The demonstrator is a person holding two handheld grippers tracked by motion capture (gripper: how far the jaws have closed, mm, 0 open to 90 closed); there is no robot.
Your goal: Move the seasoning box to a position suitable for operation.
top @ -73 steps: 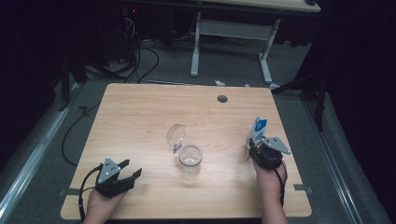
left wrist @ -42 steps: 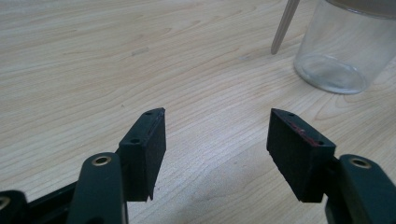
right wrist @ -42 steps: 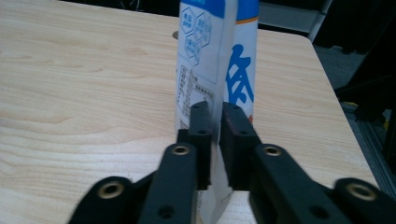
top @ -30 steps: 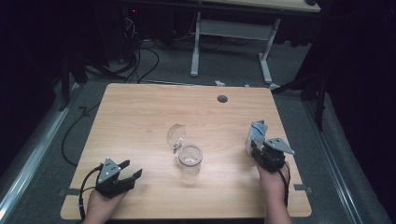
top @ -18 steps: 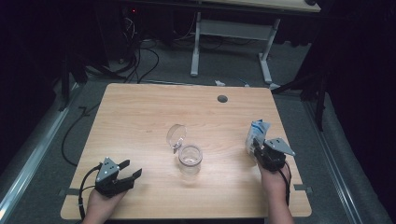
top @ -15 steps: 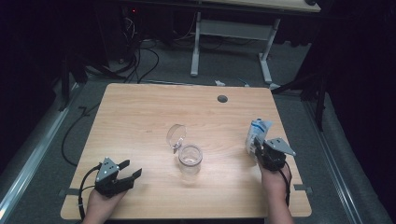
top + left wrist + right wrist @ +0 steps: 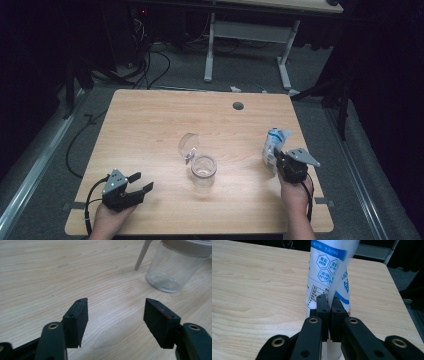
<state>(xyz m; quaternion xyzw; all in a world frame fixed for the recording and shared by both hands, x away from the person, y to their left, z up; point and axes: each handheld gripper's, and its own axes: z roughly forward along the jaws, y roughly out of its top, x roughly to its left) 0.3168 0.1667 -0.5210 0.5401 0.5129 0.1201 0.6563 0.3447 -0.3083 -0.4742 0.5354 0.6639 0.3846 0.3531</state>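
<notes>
Right gripper (image 7: 329, 302): jaws just closed, pinching white-blue pouch (image 7: 325, 277), upright at right tabletop (image 7: 150, 120) edge. Left gripper (image 7: 115, 315): jaws wide, empty. Jar (image 7: 204, 171) at centre, lid (image 7: 189, 146) open. Grasp done; likely carry and pour remain.

Dim lab, lone wooden table (image 7: 150, 115), floor cables (image 7: 150, 67)

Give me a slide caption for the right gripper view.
Right gripper pinches a white and blue printed packet upright above the wooden table, its jaws having just closed on the packet.
</notes>
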